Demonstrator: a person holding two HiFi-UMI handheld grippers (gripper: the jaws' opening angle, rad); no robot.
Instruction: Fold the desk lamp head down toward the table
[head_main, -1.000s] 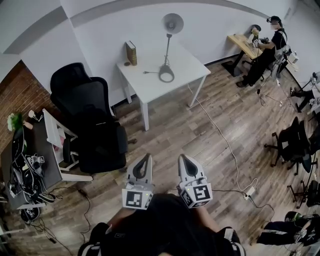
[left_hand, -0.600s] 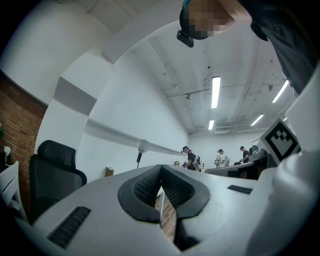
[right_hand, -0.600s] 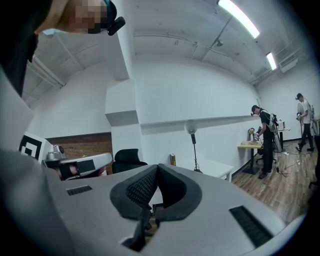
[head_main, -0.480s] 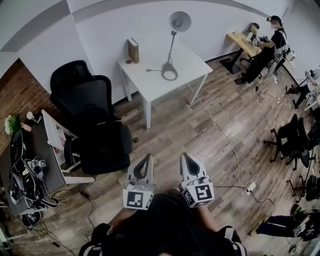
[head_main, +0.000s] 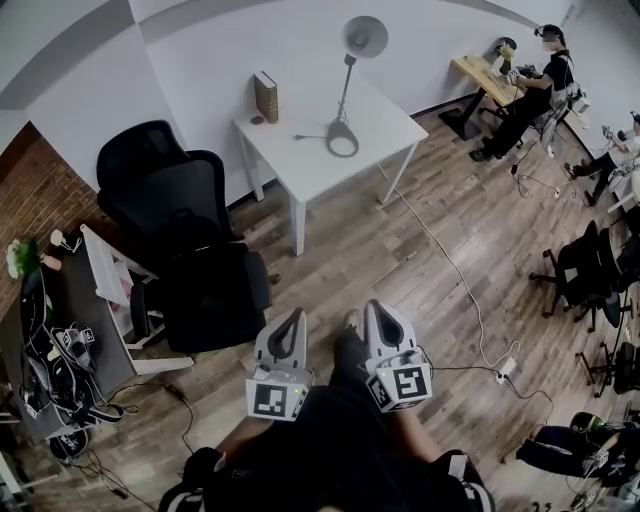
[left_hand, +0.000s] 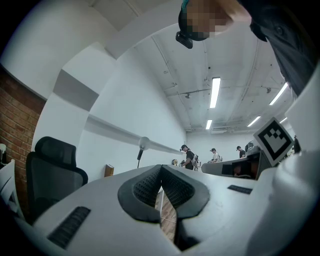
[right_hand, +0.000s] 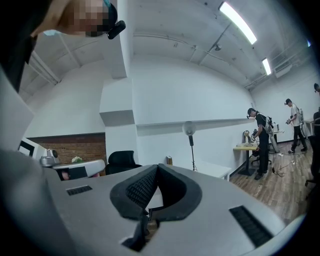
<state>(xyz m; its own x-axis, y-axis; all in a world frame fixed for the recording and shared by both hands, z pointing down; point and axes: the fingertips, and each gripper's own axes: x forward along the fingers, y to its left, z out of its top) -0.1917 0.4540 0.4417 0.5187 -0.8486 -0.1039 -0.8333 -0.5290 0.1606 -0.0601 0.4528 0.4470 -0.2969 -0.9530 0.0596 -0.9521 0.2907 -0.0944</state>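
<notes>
1. Across the room, the white table stands well apart from the person, who has stepped slightly closer in the last second.
2. On it, the desk lamp is upright, its head not yet folded.
3. Down low, the left gripper and right gripper are pinched closed and empty, so this looks like the approach only.

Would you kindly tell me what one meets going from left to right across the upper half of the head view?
Black office chair → book → desk lamp → wooden desk → person.
</notes>
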